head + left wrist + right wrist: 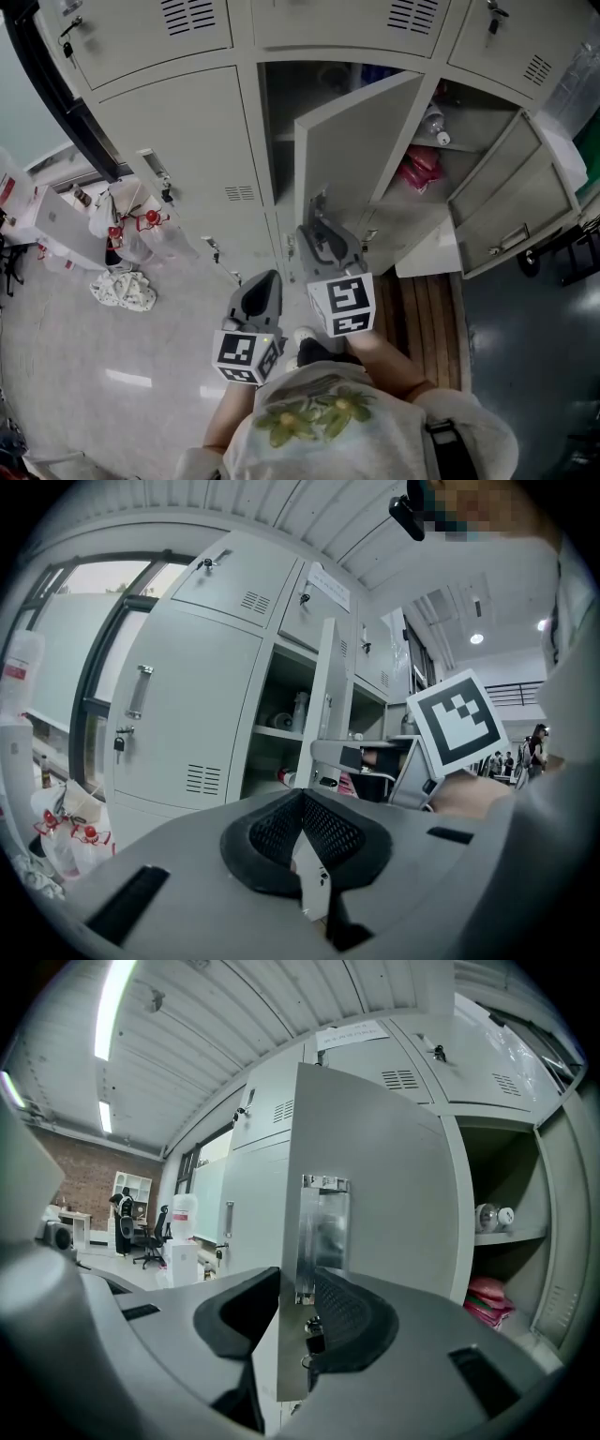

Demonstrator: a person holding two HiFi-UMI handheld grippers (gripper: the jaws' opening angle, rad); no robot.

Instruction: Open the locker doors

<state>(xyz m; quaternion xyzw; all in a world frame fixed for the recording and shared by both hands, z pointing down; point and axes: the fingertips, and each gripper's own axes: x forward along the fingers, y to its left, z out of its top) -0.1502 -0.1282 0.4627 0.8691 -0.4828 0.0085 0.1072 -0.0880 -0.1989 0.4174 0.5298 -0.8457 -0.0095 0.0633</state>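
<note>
The right tongs [298, 1286] are clenched on the free edge of the half-open middle locker door [384, 1185], with its metal handle [323, 1227] just past their pads. The left tongs [300, 797] are closed on nothing, just beside the right pair, and face the shut left-hand door [187, 714]. Another door [511, 202] stands open off to the right tongs' far side

Plastic bags [131, 234] lay on the floor [56, 347] at left; bottles [495, 1216] rested on a shelf [525, 1234], a pink bag [489, 1296] below it.
</note>
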